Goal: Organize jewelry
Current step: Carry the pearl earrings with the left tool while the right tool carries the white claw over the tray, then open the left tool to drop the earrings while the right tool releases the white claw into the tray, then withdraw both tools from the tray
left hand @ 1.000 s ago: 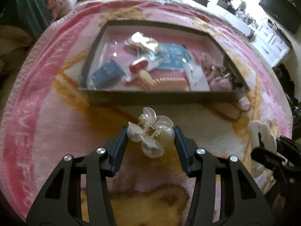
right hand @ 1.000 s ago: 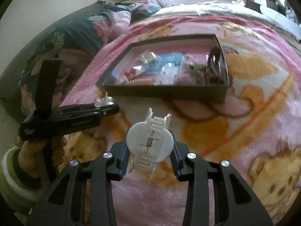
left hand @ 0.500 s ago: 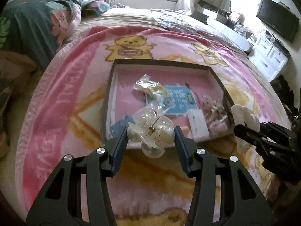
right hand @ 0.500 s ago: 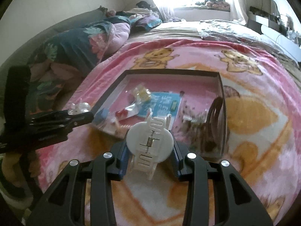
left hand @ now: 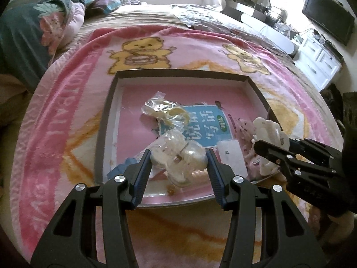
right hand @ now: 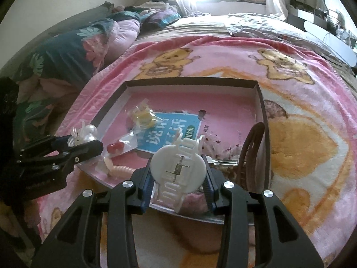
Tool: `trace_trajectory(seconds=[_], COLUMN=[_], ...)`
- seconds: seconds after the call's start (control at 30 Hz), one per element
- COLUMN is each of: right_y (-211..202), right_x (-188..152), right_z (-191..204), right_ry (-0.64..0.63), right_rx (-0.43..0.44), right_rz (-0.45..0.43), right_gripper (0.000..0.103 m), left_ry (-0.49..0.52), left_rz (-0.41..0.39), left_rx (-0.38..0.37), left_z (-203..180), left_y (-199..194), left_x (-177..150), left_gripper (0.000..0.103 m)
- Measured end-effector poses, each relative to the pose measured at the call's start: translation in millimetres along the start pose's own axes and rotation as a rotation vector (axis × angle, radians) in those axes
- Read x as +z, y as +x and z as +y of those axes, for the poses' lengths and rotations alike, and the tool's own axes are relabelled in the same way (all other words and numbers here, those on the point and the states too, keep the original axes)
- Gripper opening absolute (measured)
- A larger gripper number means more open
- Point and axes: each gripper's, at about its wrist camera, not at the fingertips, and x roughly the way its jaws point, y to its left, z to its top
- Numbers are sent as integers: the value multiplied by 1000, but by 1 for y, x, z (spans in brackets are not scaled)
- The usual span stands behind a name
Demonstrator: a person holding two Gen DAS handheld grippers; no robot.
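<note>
My left gripper (left hand: pixel 178 156) is shut on a clear pearly hair claw clip (left hand: pixel 178 154) and holds it above the near edge of the dark shallow box (left hand: pixel 178 72). My right gripper (right hand: pixel 178 169) is shut on a white round hair claw clip (right hand: pixel 177 167), also above the box's near edge (right hand: pixel 191 80). Each gripper shows in the other's view: the right gripper with its white clip (left hand: pixel 267 131) at right, the left gripper with its clear clip (right hand: pixel 82 134) at left. The box holds a blue card (left hand: pixel 205 122), a plastic bag with yellow pieces (left hand: pixel 162 109), a red piece (right hand: pixel 115 148) and a brown hair clip (right hand: pixel 252 154).
The box lies on a pink bear-print blanket (left hand: pixel 67 111) on a bed. Pillows and a dark floral quilt (right hand: pixel 67 53) lie at the far left. A white dresser (left hand: pixel 319 60) and a television (left hand: pixel 328 24) stand at the right.
Both grippers have risen and moved forward with their clips, from over the blanket in front of the box to over its near edge. Both stay shut.
</note>
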Motion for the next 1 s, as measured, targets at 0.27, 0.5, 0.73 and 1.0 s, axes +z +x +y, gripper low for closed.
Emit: trace_trajectory(seconds=[0.27,0.5,0.73,1.0], right_y=[-19,-65,-117,-160], right_x=[-7,-19,-33,-64], right_z=[-7,-5,6,23], right_ry=[41,58,32,2], right_rx=[-4,-15,-38,-55], right_rz=[-33,-110,-188,-239], right_gripper=[70,87,98,99], left_ry=[5,5,-18,-11], left_rz=[-5,-53,-112,-156], left_rx=[3,10,23,35], left_z=[-3,-4,-5,-9], left_y=[0,-31,-79,-124], left_x=[0,-4,-21,-55], left_gripper=[50,66,88,94])
